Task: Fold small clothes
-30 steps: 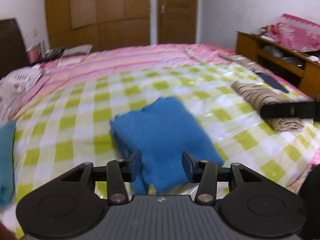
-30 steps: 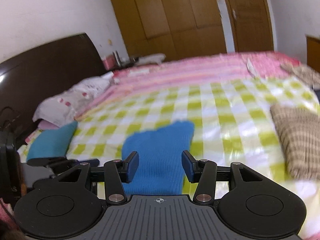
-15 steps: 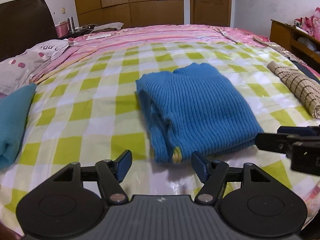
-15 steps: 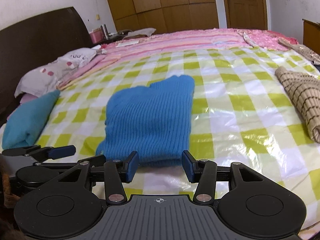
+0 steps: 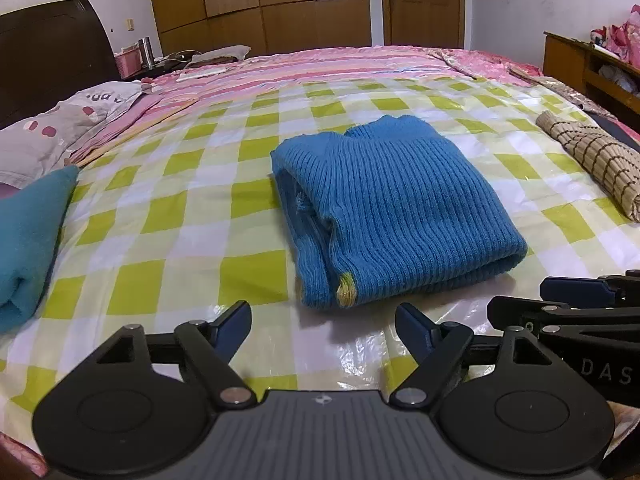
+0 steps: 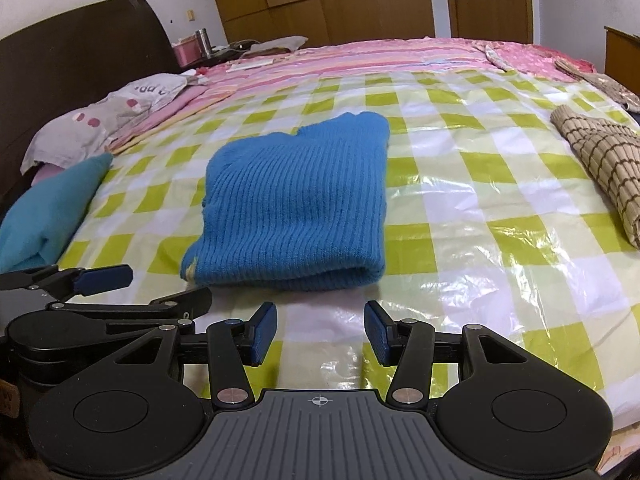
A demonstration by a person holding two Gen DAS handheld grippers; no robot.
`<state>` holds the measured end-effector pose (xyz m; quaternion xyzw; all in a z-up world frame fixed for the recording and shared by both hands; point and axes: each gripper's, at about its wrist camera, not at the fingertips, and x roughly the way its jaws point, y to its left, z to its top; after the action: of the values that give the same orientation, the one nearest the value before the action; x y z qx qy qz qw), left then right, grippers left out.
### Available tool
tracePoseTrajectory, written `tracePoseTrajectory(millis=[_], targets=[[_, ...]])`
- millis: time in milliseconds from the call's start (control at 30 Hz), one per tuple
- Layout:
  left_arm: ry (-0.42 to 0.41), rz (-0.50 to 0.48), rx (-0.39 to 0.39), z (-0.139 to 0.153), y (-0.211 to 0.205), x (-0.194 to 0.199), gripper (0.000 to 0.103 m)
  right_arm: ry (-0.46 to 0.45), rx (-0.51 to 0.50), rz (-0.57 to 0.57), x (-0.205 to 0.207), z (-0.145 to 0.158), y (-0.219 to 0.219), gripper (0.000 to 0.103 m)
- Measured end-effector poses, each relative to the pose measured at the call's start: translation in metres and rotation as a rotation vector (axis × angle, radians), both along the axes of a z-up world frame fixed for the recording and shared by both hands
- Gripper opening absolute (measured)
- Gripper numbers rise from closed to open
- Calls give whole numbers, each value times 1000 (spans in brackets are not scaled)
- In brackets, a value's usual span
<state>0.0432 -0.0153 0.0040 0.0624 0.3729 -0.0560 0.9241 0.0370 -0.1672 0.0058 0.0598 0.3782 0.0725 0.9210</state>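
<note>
Green-and-white checked plastic sheeting (image 5: 168, 216) is spread over the bed, and a folded blue knit sweater (image 5: 396, 208) is laid at its middle. Just short of it, the left gripper (image 5: 323, 330) and right gripper (image 6: 320, 332) are held spread, empty.
</note>
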Motion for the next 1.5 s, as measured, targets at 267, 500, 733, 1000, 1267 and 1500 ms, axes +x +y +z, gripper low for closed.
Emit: tracePoseTrajectory(millis=[267,500,733,1000,1267,1500], targets=[[2,2,11,-2,-2,-1,86,6,9,-14,-1,-3,-2,48],[-1,5,11,-2,-3,-1,86,2,20,-18,-2,-3,-4,48],[-7,6,11,-2,-4,-2,86,1,24,-24,-3,-3,-5,48],[0,6,7,-3,-4,-3,86,7,22,-24,-4,-5,-6,48],[6,7,7,-5,-5,-3,85,8,23,-25,-4,-5,-5,48],[9,9,11,-6,-5,-4,85,10,21,-25,-5,-7,-5,48]])
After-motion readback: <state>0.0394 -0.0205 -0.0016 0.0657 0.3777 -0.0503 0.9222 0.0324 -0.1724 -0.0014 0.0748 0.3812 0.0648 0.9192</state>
